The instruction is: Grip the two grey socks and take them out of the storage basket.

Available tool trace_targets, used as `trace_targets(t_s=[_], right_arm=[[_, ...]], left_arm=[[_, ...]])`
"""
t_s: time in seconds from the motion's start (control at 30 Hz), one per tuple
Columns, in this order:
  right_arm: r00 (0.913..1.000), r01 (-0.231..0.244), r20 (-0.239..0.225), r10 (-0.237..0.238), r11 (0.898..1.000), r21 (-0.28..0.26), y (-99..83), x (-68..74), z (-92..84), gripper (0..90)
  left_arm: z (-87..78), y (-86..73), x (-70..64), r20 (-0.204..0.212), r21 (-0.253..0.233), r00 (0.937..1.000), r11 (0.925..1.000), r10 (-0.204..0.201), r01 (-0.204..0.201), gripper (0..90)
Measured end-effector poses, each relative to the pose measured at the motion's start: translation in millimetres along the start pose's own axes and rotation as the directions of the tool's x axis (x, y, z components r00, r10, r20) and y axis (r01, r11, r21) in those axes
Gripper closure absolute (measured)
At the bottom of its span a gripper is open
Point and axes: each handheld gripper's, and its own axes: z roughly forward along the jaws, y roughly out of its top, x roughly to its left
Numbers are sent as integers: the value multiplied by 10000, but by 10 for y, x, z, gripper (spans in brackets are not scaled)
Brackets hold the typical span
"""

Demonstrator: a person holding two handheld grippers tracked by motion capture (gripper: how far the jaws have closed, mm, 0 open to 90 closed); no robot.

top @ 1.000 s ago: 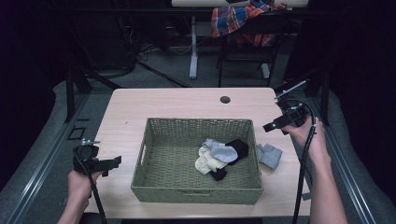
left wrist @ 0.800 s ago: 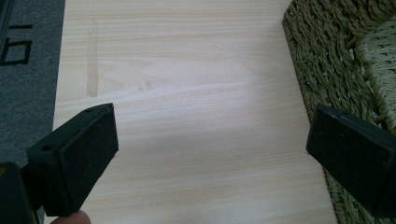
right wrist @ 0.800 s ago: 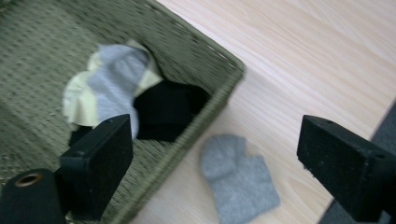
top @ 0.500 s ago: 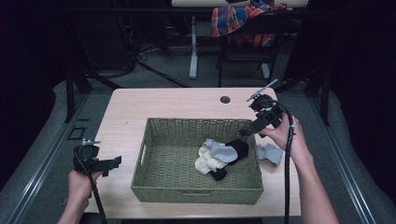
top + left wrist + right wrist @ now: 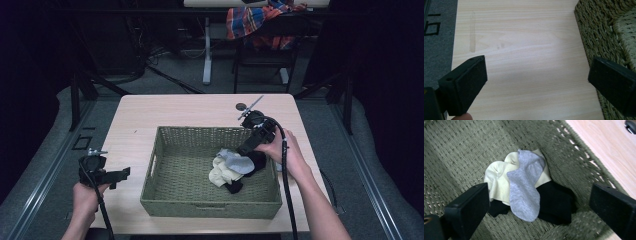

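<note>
A woven basket (image 5: 210,202) sits on a wooden worktop (image 5: 145,115). Inside it lie grey (image 5: 526,185), cream (image 5: 497,181) and black socks (image 5: 556,202). The right claw (image 5: 248,145) hovers open above them; the left claw (image 5: 120,176) hangs open beside the basket.

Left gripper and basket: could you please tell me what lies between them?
Only bare table lies between the left gripper and the basket, as the high view shows.
</note>
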Motion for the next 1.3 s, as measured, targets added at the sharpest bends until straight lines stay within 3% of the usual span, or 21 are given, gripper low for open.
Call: trace_targets(t_s=[0.3, 0.5, 0.7, 0.87, 1.0, 1.1, 1.3], right_arm=[[9989, 460, -109, -455, 9973, 575, 87, 87, 319, 295], [9960, 891, -74, -890, 9855, 1446, 121, 160, 593, 442], [9929, 1159, 24, -1186, 9744, 1929, 123, 203, 763, 509], [9931, 1119, 89, -1171, 9667, 2301, 109, 200, 847, 600], [9936, 1055, 120, -1120, 9629, 2483, 97, 181, 873, 766], [9948, 939, 159, -1007, 9657, 2419, 101, 174, 842, 822], [9967, 782, 51, -809, 9761, 2027, 118, 149, 670, 845]], left_arm=[[3, 0, -5, 32, 0, 10000, 10000, 11, -11, 23], [-1, -4, -3, 41, 14, 10000, 10000, 36, -36, 23], [-6, -9, 7, 31, 19, 10000, 10000, 19, -19, 23], [-11, -11, 2, 7, 4, 10000, 10000, 31, -31, 23], [-12, -13, 3, -6, -15, 10000, 10000, 17, -17, 23], [-13, -14, 4, -11, -18, 10000, 10000, 3, -3, 23], [-16, -15, 10, -24, -31, 10000, 10000, -18, 17, 23]])
